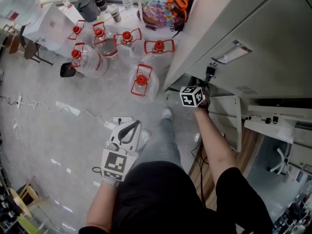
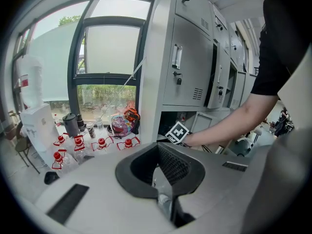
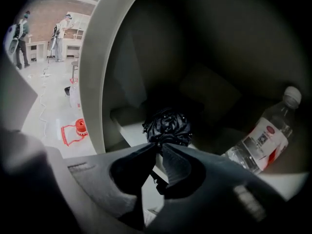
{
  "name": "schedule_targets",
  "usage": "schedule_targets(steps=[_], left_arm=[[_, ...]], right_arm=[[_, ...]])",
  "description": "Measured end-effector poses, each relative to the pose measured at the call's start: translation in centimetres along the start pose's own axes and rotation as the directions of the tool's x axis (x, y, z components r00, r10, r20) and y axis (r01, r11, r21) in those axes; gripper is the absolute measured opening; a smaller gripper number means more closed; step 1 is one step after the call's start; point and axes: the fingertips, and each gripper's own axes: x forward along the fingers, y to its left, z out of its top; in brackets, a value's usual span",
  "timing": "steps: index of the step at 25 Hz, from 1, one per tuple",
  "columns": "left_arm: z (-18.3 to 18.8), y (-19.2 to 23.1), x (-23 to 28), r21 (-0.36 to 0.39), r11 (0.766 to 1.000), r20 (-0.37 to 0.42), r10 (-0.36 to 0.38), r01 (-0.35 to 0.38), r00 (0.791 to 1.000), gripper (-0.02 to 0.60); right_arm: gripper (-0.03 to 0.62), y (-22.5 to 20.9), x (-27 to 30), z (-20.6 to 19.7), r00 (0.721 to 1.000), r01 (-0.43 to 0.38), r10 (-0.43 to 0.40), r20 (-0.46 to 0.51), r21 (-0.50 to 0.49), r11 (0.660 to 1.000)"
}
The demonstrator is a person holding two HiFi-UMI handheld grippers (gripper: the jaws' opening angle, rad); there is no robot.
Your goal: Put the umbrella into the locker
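The right tool [image 3: 160, 145] is clamped on the folded umbrella [image 3: 166, 125], whose long axis runs straight ahead of the tips into the locker [image 3: 92, 82].

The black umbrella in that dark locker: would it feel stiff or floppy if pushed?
Probably floppy outside: the umbrella shows crumpled, gathered fabric where the right claw pinches it. It looks compactly folded, so likely light. Being a rounded bundle, it might roll towards the bottle if nudged.
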Motion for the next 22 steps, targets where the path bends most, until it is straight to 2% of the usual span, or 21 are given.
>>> schedule_targets(steps=[5,12,22], left_arm=[[-0.1,0.3,-0.5,-0.006,1.0,0.005,0.005,-0.005,1.0,0.012],[0.1,0.3,-1.4,0.002,1.0,0.028,-0.008,0.008,1.0,0.013],[0.6,-1.1,-3.7,0.013,0.999,0.075,-0.053,0.052,0.996,0.012]], right_arm=[[0.038,0.1,-0.4,0.0,1.0,-0.002,0.002,-0.001,-0.001,1.0],[0.038,1.1,-3.7,-1.2,1.0,-0.021,0.02,0.016,0.055,0.998],[0.038,2.5,-13.4,-2.8,0.998,-0.056,0.046,0.052,0.22,0.974]])
